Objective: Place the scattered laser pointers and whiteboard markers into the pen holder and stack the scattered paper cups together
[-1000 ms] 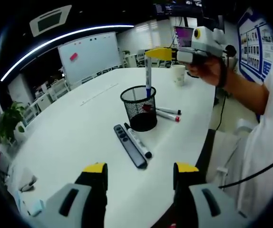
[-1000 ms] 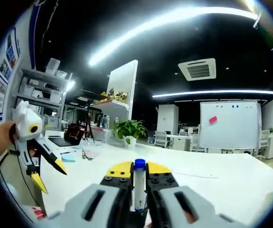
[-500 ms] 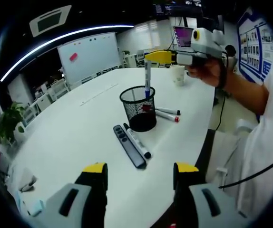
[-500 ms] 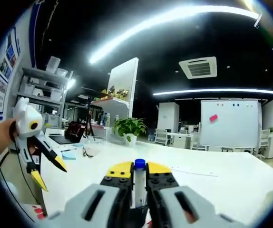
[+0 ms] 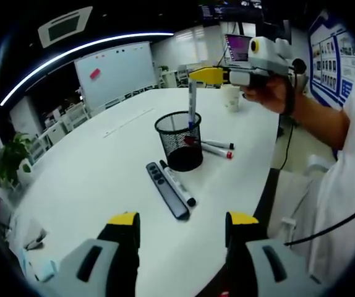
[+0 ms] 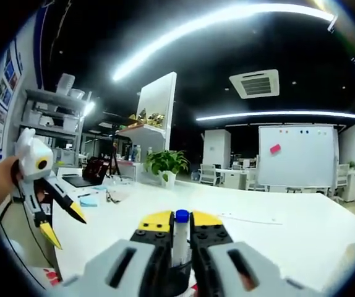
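Observation:
A black mesh pen holder (image 5: 179,142) stands on the white table (image 5: 103,179). My right gripper (image 5: 203,75) hangs above it, shut on a blue-capped whiteboard marker (image 5: 192,105) whose lower end dips into the holder. The same marker (image 6: 179,242) stands upright between the yellow-tipped jaws in the right gripper view. A black laser pointer (image 5: 167,190) and a marker (image 5: 179,184) lie side by side in front of the holder. Two more markers (image 5: 218,148) lie to its right. My left gripper (image 5: 182,219) is open, low over the near table. Paper cups (image 5: 230,97) stand far back.
A person's arm (image 5: 316,117) and white sleeve take up the right side of the left gripper view. A whiteboard (image 5: 115,71) and chairs stand beyond the table. A potted plant (image 6: 167,167), a laptop and shelves show in the right gripper view, with my left gripper (image 6: 60,219) at left.
The right gripper has lowered the marker a little further into the pen holder. The left gripper has stayed where it was.

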